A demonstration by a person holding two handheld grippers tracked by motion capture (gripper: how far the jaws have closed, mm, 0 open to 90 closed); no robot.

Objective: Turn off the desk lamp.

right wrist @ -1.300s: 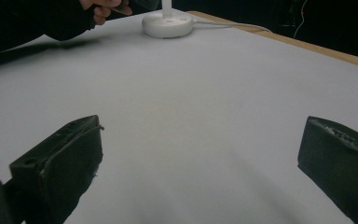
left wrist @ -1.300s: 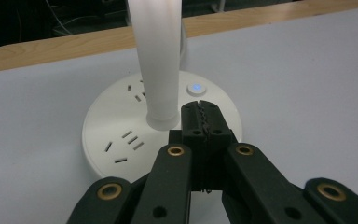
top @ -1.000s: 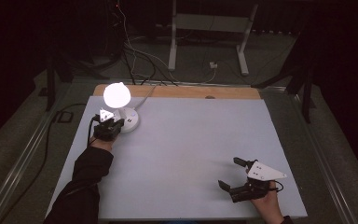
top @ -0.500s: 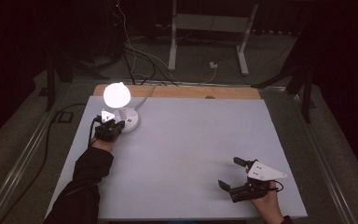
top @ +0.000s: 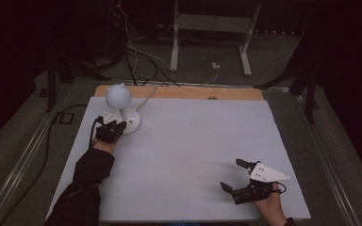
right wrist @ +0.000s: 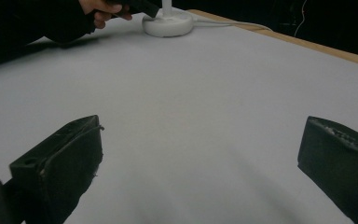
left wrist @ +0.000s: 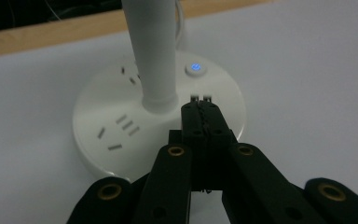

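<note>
High view – lamp: a white desk lamp (top: 121,109) with a globe head stands at the far left of the bench (top: 193,155), its round base near the far wooden edge.
High view – left gripper (top: 118,127): at the near side of the lamp base, fingers clenched together with nothing between them, tips over the base.
High view – right gripper (top: 233,175): near right of the bench, well apart from the lamp, fingers released and spread wide, holding nothing.
High view – room: the middle of the bench is bare, so there is open room between the hands; the lamp cord (top: 147,92) runs off the far edge.
Left gripper view – base: the lamp base (left wrist: 121,135) carries socket slots and a lit blue button (left wrist: 195,68); the clenched tips hover just short of that button, right of the stem (left wrist: 151,51).
Left gripper view – handling: the lamp looks like stiff, smooth plastic, likely light and top-heavy; press the button gently, straight down, or take hold low on the stem.
Right gripper view – bench: its two fingers stand wide apart over bare surface; the lamp base (right wrist: 168,23) and the person's left hand (right wrist: 103,8) show far off.
</note>
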